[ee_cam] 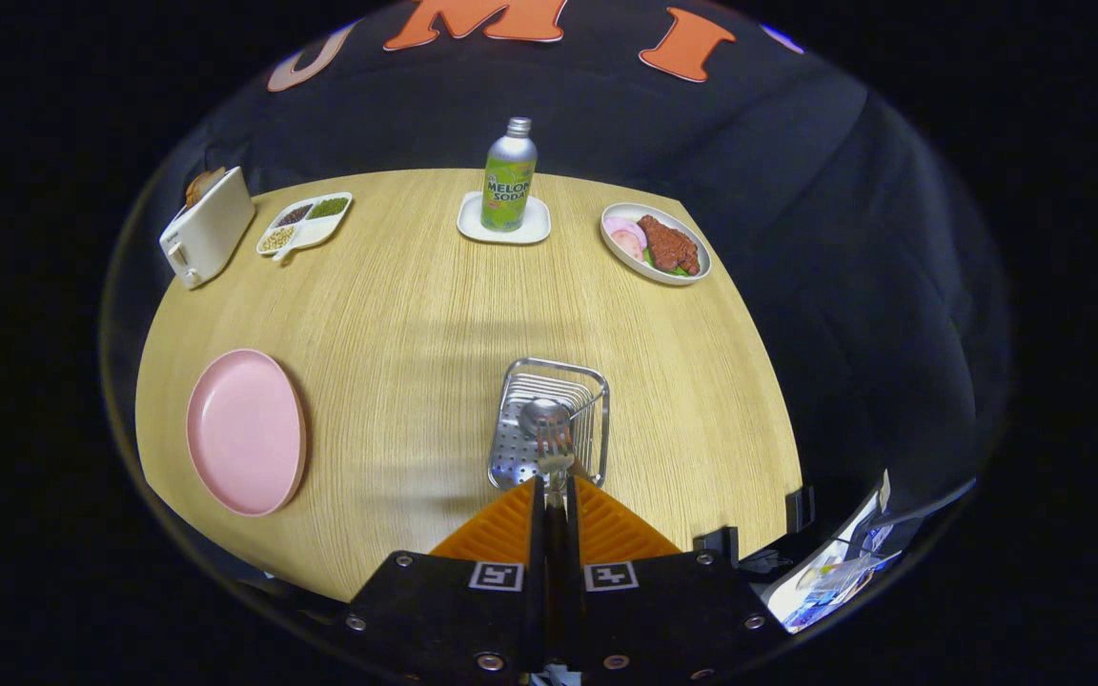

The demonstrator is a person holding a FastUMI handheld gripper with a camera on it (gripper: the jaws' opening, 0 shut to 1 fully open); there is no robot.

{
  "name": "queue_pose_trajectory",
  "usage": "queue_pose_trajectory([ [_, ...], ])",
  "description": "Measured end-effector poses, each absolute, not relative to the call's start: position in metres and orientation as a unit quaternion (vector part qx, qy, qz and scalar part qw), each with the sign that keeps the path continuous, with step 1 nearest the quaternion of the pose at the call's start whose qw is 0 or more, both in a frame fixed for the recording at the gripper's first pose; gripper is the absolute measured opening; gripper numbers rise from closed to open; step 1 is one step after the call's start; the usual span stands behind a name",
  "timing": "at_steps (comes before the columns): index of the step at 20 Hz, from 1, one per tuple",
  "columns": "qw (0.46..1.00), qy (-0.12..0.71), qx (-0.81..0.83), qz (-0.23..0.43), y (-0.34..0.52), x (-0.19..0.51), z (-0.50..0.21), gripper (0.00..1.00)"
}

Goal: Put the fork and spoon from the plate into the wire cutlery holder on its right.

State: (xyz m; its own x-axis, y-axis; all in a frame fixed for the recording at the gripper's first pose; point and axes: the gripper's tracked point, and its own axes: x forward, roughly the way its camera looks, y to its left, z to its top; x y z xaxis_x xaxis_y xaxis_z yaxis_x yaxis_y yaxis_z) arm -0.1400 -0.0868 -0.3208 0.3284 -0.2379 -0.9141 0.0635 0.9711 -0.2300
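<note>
The claw [555, 488] is pinched narrow on the fork [556, 448], tines forward, above the holder [597, 410]. The spoon [543, 415] already lies inside; the plate [246, 431], left of the holder, is bare. Best to lower the fork until it sits inside the holder, then release.

Wooden table [396, 314] with plate [246, 431], holder [549, 419].

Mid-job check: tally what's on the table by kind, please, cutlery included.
Plates and trays: 4: pink plate, food plate, divided tray, coaster tray
Cutlery: 2: fork gripped in the closed gripper, spoon
Wire cutlery holder: 1
Soda bottle: 1
Toaster: 1
Total: 9
</note>
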Motion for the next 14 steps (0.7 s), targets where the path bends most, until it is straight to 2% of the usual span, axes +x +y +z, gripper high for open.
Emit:
queue_pose_trajectory([
  [7,0.873,0.478,-0.049,-0.08,-0.082,-0.095,-0.285,0.1],
  [13,0.94,0.328,-0.056,-0.067,-0.07,-0.046,-0.209,0.2],
  [14,0.949,0.304,-0.059,-0.065,-0.068,-0.039,-0.195,0.26],
])
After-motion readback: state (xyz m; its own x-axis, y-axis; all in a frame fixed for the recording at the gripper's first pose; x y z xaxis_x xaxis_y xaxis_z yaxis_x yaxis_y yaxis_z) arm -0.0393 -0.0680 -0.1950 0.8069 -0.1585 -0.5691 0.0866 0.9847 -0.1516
